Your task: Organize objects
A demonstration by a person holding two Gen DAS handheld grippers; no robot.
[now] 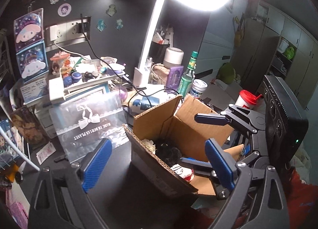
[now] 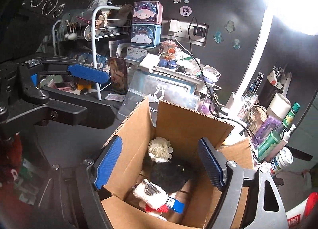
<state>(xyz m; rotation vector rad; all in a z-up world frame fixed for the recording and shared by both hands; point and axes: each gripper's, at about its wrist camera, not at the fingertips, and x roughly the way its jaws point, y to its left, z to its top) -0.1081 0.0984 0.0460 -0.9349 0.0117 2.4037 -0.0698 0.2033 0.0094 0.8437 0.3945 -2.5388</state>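
Left gripper (image 1: pixel 159 163): jaws spread wide, blue pads well apart, nothing gripped. From its own camera the near corner of the open cardboard box (image 1: pixel 151 117) lies between the two pads; no pad presses on the cardboard. In the right wrist view this same gripper shows at the left edge, its one visible blue pad pointing toward the box from outside.

Right gripper (image 2: pixel 161 161): jaws also well apart, empty. It hangs over the box opening (image 2: pixel 190 121), with the left pad just beside the near left wall and the right pad over the inside, close to the right flap. Whether the left pad touches the wall I cannot tell.

Box contents, lying below and between the right gripper's pads: a cream flower-shaped piece (image 2: pixel 159 149) toward the back, a black fuzzy item (image 2: pixel 169 175) in the middle, and a white fluffy item with red trim (image 2: pixel 151 197) at the front, with a blue tag beside it. None is touched by either gripper. The left wrist view shows the same three things over the near box wall.

To the right of the box stand a green bottle (image 2: pixel 276 135) and a small white jar (image 2: pixel 282 159), just beside the right flap. A white desk lamp (image 1: pixel 151 36) shines behind.
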